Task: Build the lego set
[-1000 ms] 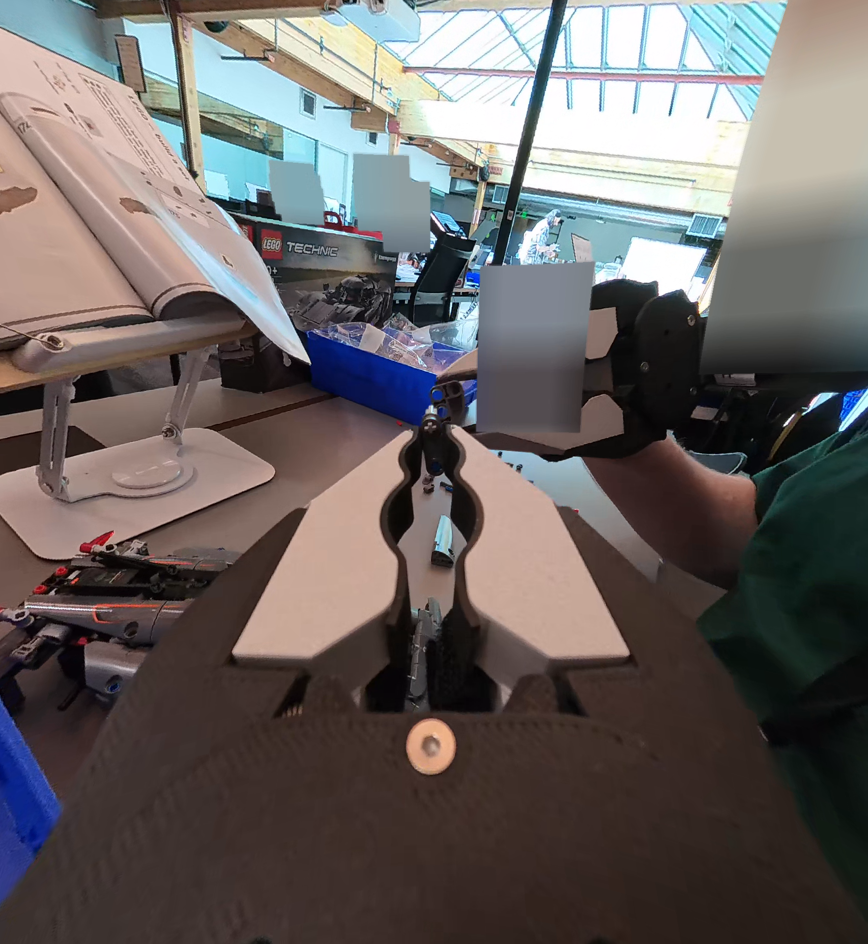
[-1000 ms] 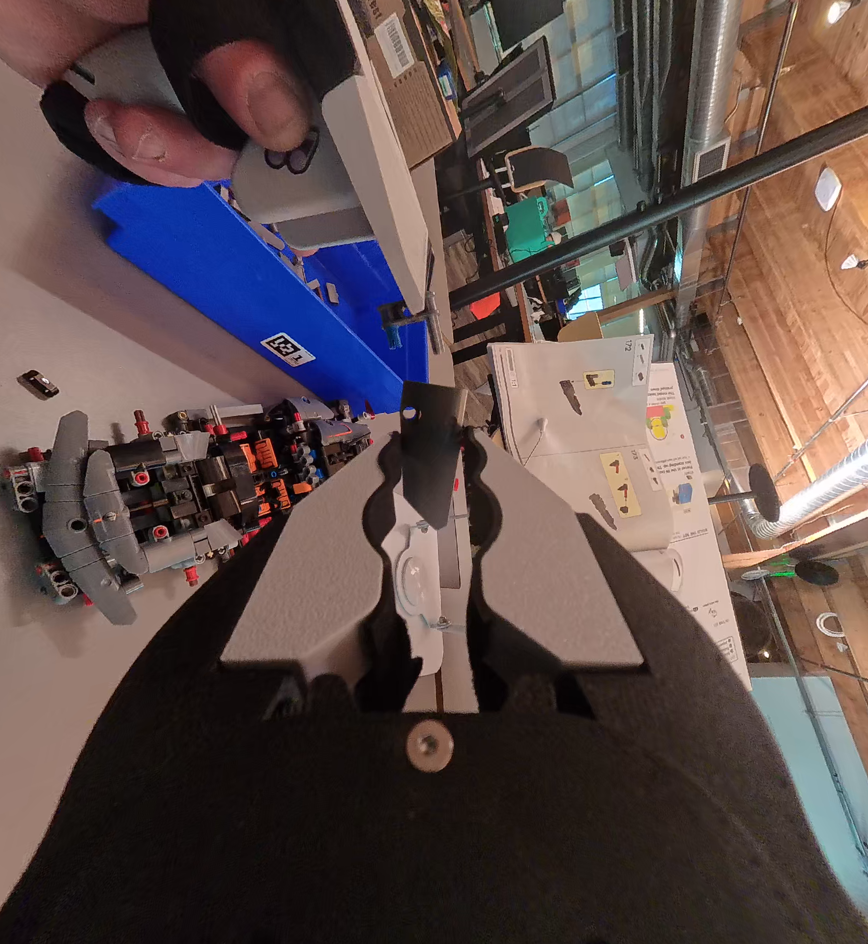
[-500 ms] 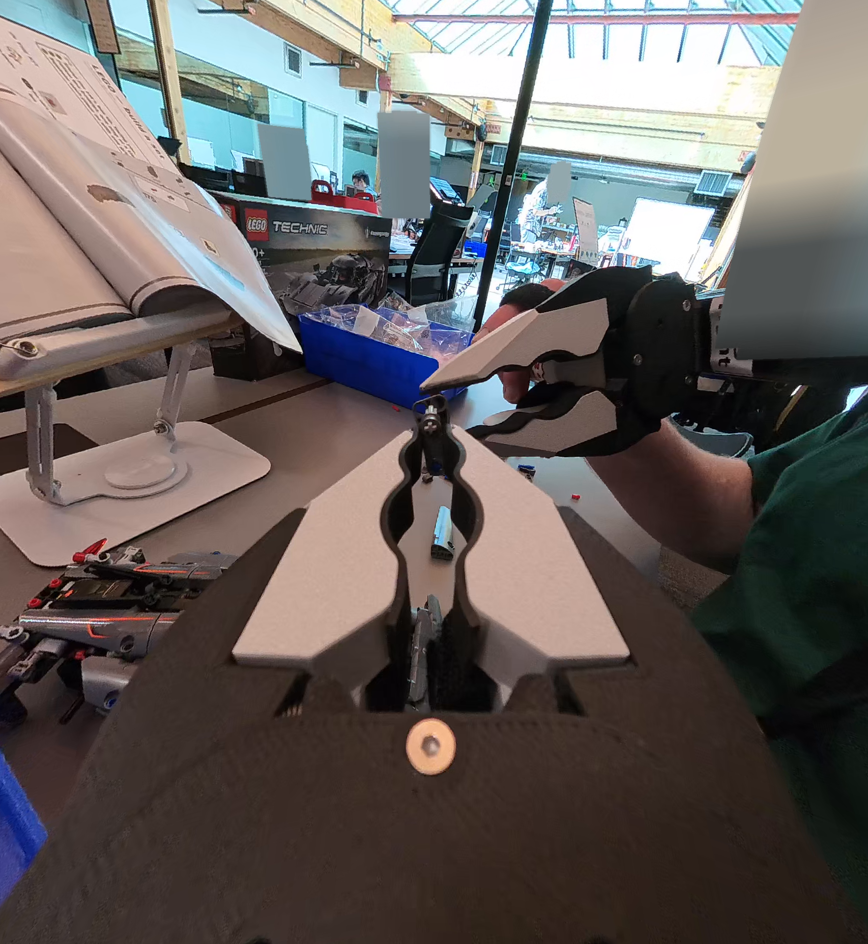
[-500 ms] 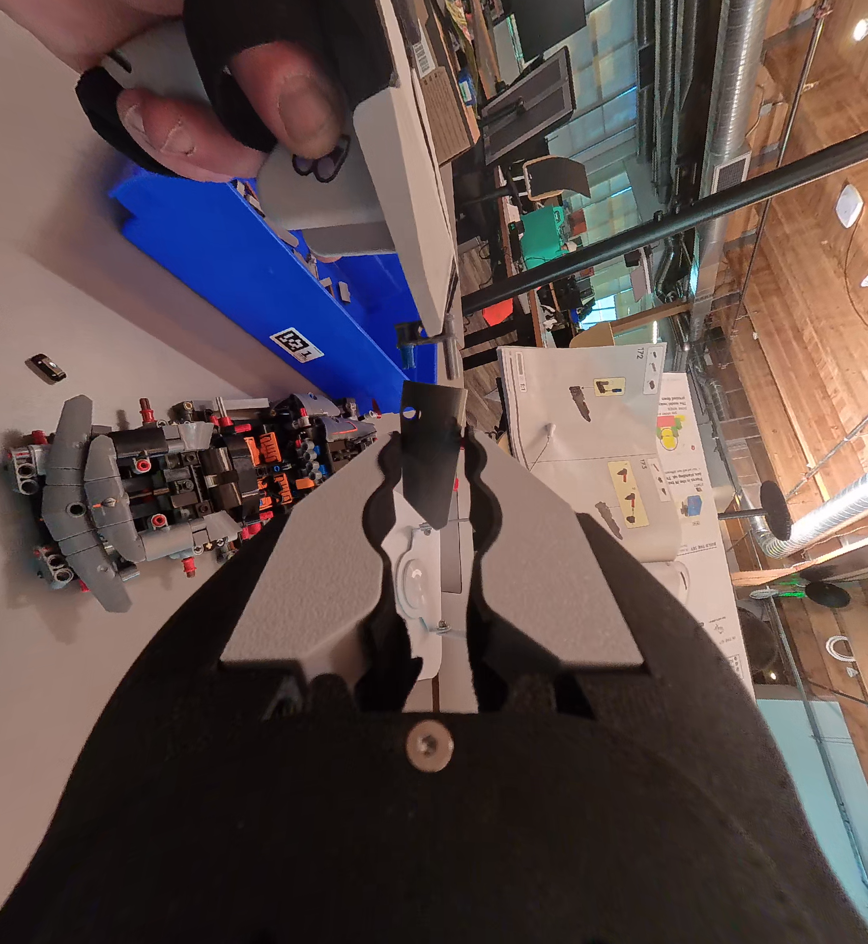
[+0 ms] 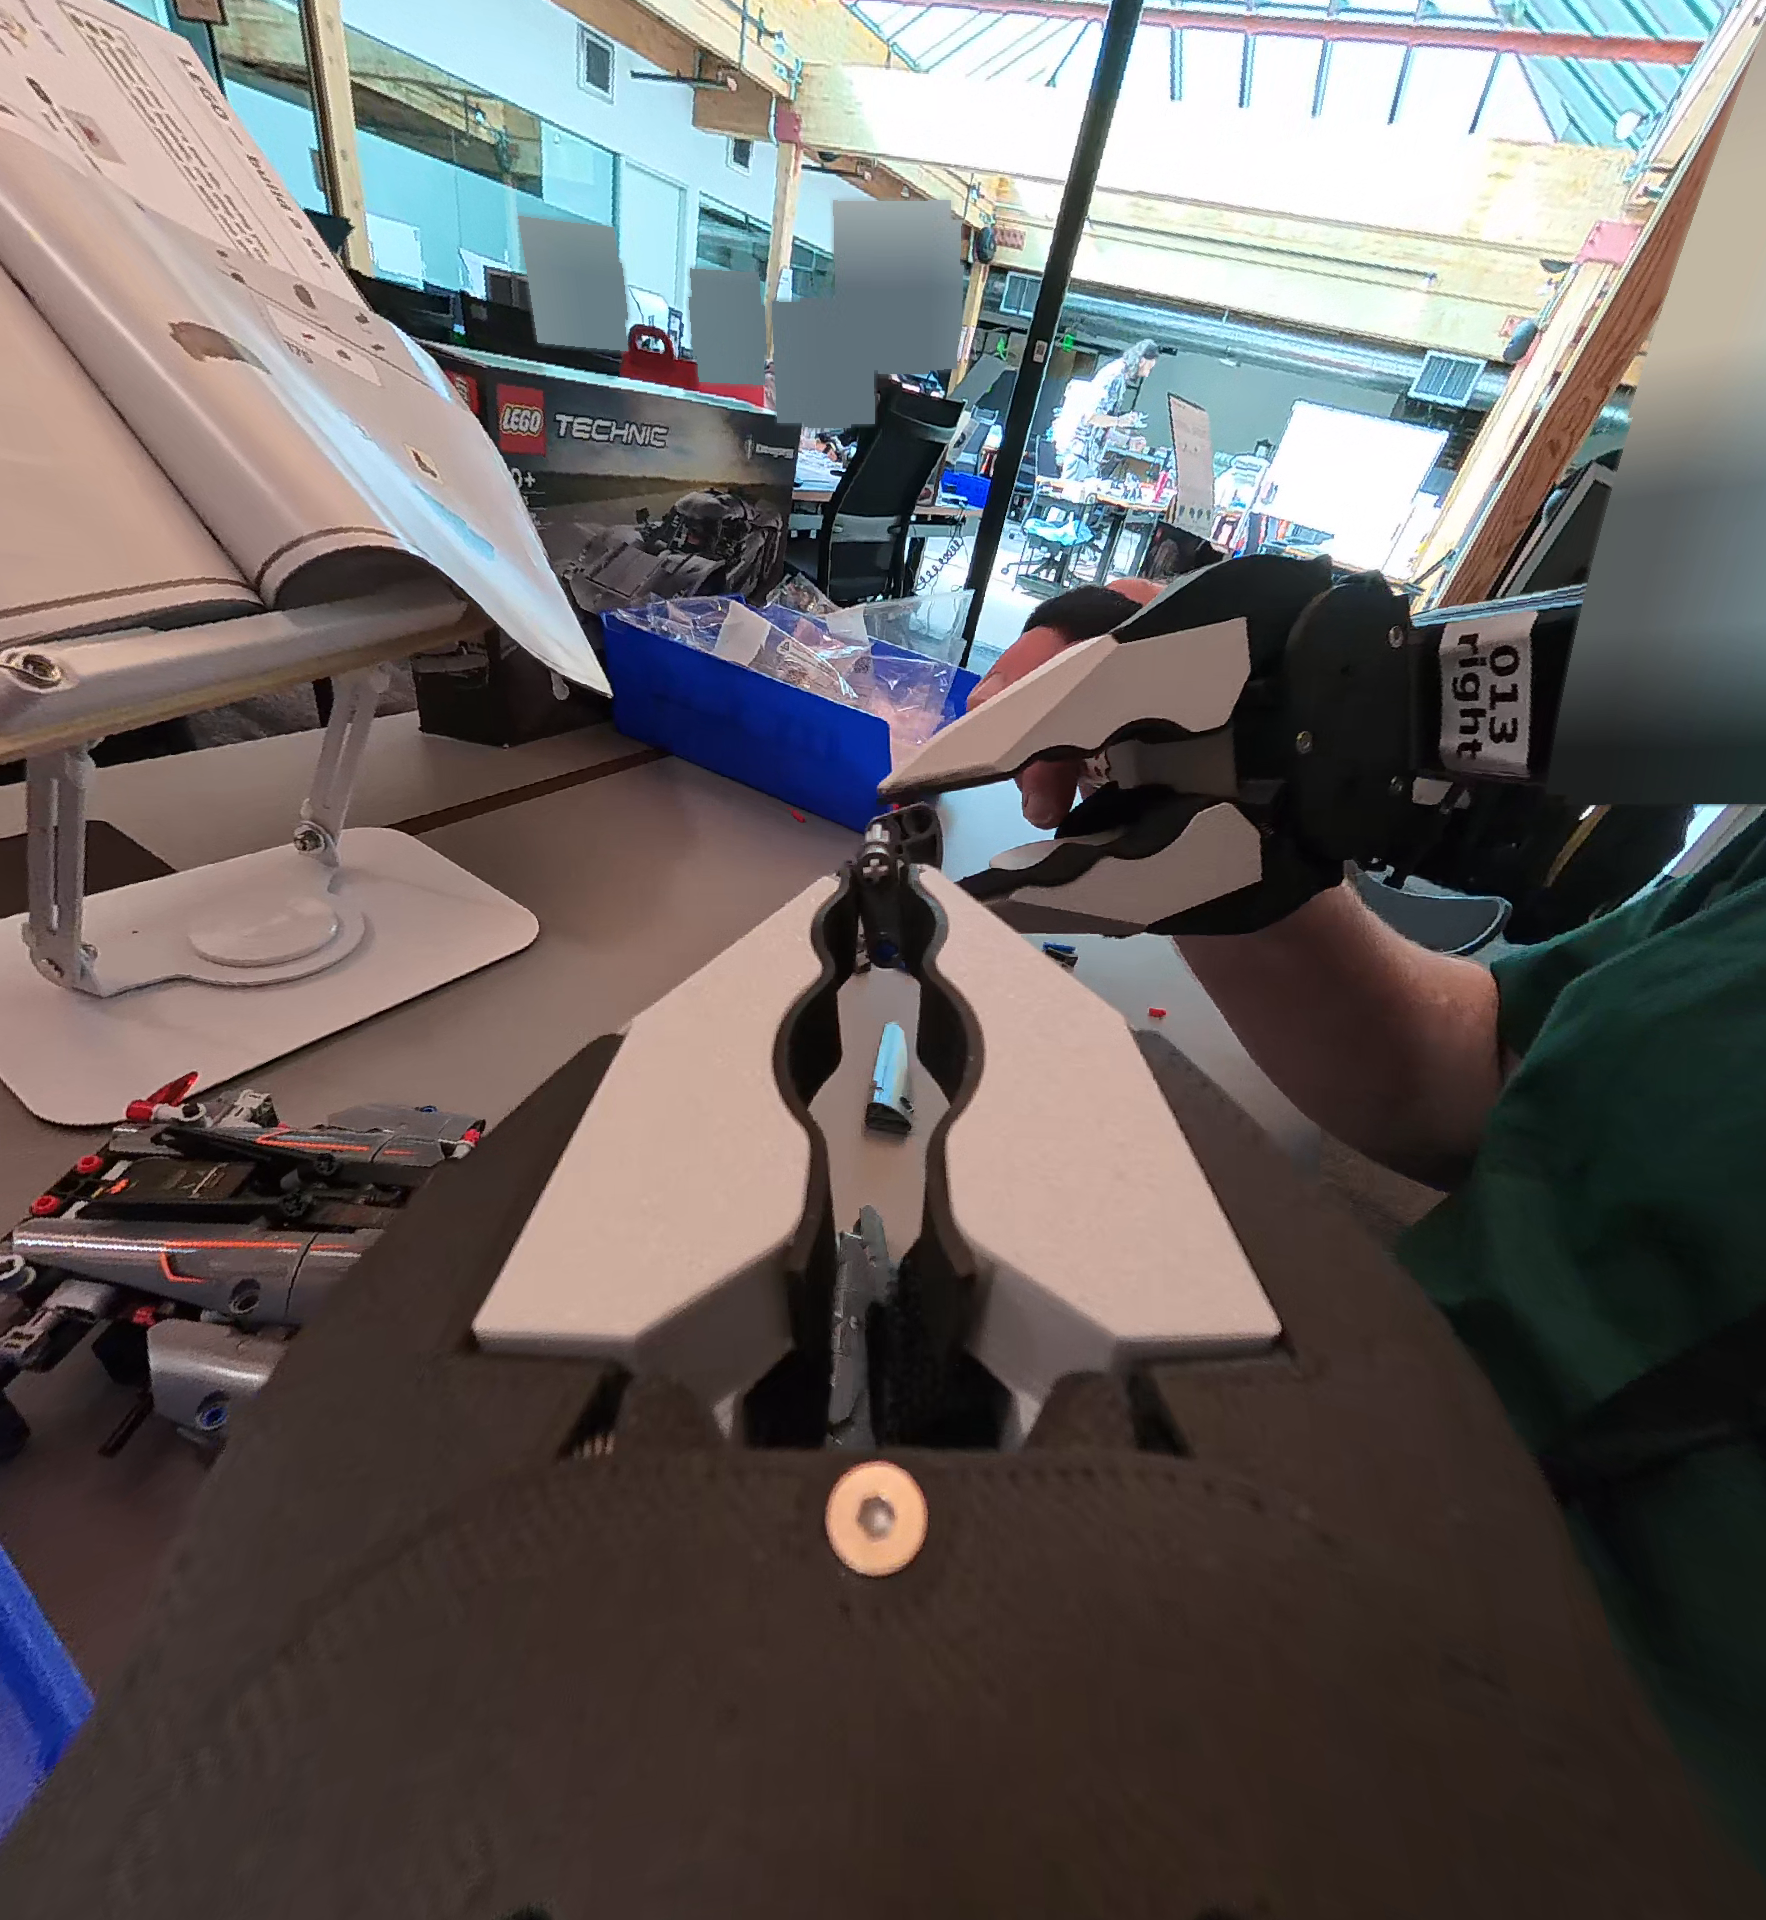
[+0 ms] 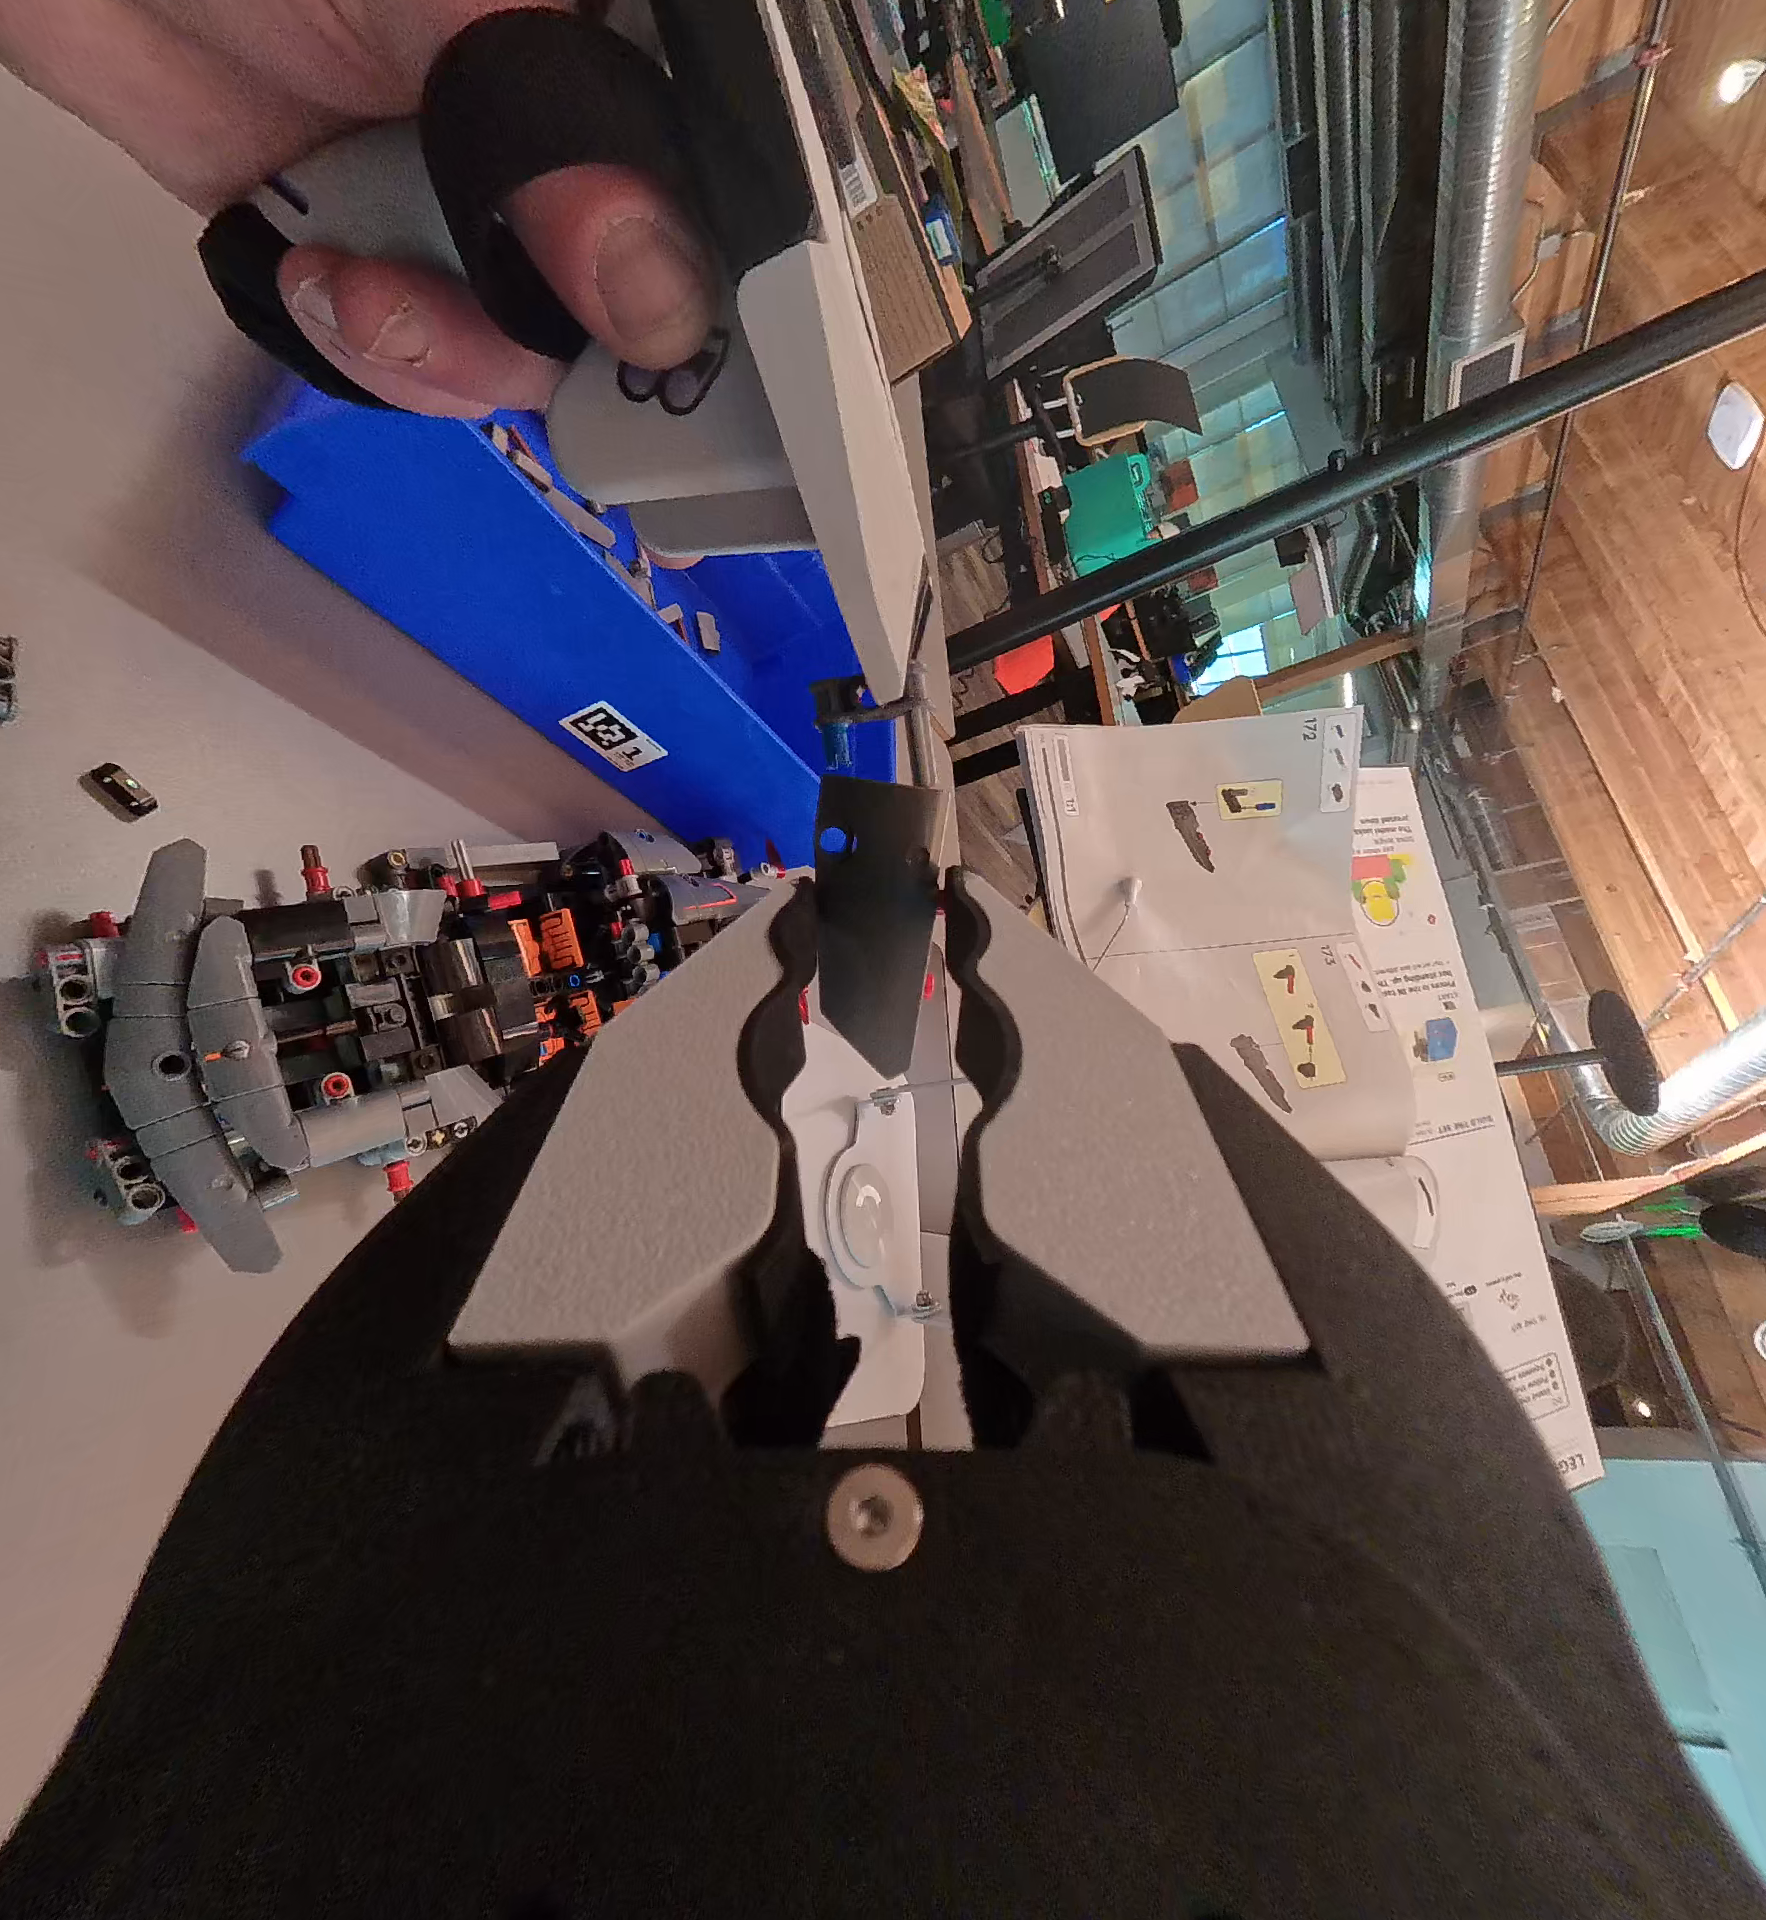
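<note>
Currently left gripper pinches a small black connector at its tips; right gripper clamps a flat black panel. Half-built model lies on table. Advice: align panel's hole squarely with connector, then press gently.

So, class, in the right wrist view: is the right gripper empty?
No: the right gripper is shut on a flat black panel piece, which sticks out past its fingertips toward the blue bin.

Black tool bodies, grey fingers, silver screw, green sleeve, black fingerless glove
</note>
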Demonstrator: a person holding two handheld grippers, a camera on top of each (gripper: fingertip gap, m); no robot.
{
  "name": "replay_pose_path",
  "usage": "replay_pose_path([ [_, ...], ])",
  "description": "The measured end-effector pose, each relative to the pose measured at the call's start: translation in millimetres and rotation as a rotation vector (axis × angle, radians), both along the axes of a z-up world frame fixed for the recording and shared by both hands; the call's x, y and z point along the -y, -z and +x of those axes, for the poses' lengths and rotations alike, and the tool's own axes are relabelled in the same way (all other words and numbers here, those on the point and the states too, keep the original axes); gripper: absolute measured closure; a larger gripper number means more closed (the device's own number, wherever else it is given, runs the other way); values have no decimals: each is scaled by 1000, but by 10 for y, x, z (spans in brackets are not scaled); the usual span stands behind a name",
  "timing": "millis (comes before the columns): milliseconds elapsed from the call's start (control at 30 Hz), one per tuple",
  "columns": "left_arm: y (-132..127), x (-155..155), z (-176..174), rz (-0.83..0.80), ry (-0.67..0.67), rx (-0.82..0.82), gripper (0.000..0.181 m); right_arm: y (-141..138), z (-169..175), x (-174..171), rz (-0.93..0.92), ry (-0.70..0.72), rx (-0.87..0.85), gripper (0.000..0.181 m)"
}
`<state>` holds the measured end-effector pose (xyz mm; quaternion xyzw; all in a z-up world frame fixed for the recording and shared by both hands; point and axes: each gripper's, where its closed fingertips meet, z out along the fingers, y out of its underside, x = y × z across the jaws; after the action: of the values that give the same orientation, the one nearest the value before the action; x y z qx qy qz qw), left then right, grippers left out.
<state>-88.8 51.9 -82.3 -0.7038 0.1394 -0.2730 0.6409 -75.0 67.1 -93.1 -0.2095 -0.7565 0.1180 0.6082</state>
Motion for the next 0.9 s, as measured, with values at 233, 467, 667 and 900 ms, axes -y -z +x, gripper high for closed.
replay_pose_path([
  [233,7,-14,-4,-31,15,32,176,4,-6,2,-27,-31,16,159],
  [467,28,-14,1,-54,21,33,176,17,-3,-1,-39,-55,32,159],
  [667,51,-12,27,-71,32,13,176,39,12,5,-38,-74,46,159],
  [900,90,10,40,-106,55,2,176,51,46,55,-13,-108,68,160],
])
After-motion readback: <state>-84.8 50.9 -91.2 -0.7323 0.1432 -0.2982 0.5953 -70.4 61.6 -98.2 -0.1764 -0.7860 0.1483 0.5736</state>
